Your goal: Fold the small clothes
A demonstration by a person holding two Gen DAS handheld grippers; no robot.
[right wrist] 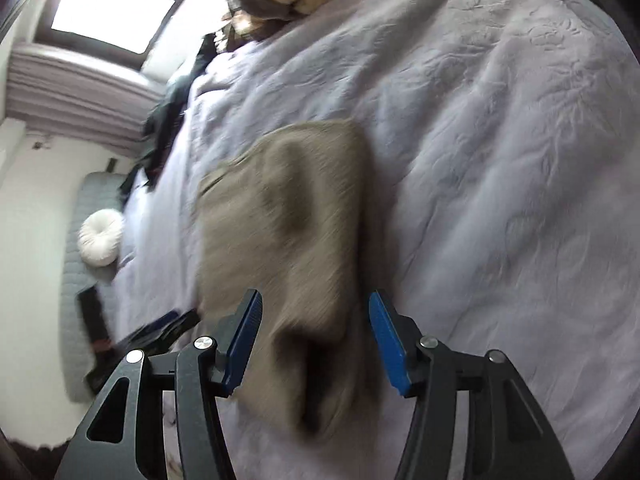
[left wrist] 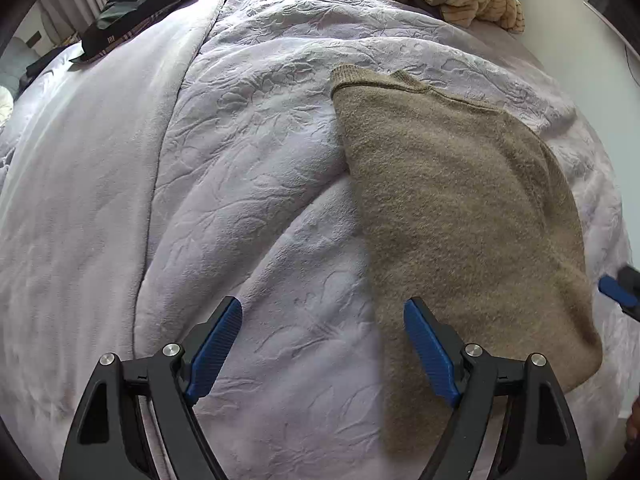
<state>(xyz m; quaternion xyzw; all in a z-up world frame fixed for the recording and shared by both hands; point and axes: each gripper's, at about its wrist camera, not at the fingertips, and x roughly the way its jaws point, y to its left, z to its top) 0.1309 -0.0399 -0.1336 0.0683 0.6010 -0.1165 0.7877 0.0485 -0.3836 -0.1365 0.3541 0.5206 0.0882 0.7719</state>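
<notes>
We have the brown knit garment [left wrist: 460, 208] lying on the lilac bedspread [left wrist: 200, 160], already doubled into a long narrow shape. Its long axis runs away from our tongs, ribbed edge at the far end and the near end down by our fingers.

Our left gripper [left wrist: 323, 344] stands wide open with nothing between its pads. The garment's left edge passes just inside its right-hand finger [left wrist: 430, 350], so most of the cloth lies to the right of this tool and ahead of it; bare bedspread fills the gap between the fingers.

Our right gripper [right wrist: 316, 342] is partly open above the garment's near end [right wrist: 288, 240]. The cloth shows between its fingers, yet neither pad seems to press on it; that view is smeared by motion, so we say this with some caution. In the left wrist view a blue pad of the right tool [left wrist: 618, 292] shows just past the garment's right edge.

We judge the right hand nearer to the near end, and the next fold should carry that end along the long axis toward the ribbed edge.
</notes>
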